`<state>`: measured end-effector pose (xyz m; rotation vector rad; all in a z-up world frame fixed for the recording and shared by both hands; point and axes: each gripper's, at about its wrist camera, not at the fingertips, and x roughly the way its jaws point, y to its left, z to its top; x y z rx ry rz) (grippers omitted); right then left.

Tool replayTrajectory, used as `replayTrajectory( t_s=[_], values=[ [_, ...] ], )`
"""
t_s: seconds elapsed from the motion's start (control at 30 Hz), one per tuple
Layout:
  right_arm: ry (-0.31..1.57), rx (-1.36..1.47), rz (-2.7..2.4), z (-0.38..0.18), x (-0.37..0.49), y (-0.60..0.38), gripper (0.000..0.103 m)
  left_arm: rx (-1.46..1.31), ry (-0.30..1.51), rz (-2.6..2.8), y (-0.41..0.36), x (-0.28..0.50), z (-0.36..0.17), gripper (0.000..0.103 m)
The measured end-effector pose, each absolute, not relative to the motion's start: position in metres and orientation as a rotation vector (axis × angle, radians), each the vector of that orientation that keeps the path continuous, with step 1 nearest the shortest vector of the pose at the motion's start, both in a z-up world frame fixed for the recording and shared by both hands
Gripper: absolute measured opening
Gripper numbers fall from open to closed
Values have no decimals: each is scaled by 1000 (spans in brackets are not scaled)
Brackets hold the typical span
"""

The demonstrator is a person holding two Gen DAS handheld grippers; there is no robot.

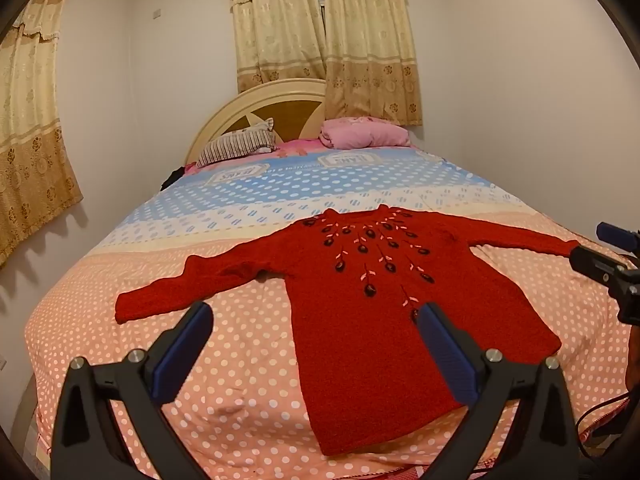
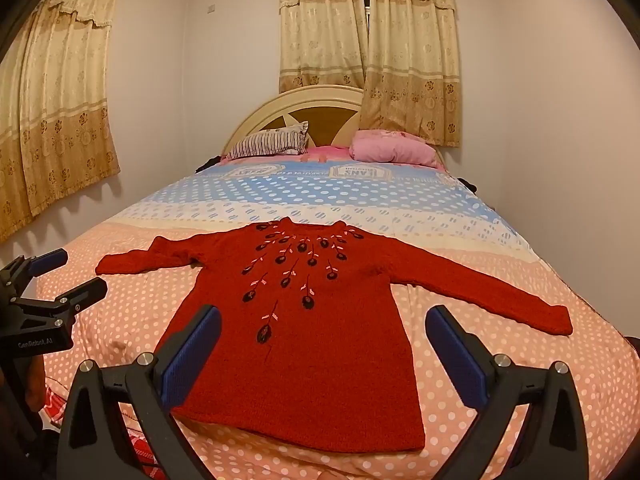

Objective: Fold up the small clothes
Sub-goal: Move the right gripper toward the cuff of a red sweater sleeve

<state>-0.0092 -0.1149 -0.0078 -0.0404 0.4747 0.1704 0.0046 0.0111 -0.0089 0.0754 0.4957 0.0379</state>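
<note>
Sweater (image 1: pixel 360 300) lies flat on the bed (image 1: pixel 200 360), face up, unfolded, hem toward you, collar away, sleeves spread sideways. Your left tool (image 1: pixel 316 344) and right tool (image 2: pixel 322 348) both hover above the hem, jaws wide apart, empty. Each sleeve lies nearer its same-side tool: take them so.

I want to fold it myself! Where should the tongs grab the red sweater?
Probably take the red sweater by its sleeve cuffs, each from its own outer side: it lies flat, front up, sleeves spread wide, so the cuffs are free edges to fold inward.
</note>
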Motion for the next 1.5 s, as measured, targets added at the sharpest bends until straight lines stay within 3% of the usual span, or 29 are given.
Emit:
replayTrajectory(
  t_s=[1.5],
  values=[
    [527,-67,180,-22,0,-119,102,79,517,53,21,10,-14,103]
  ],
)
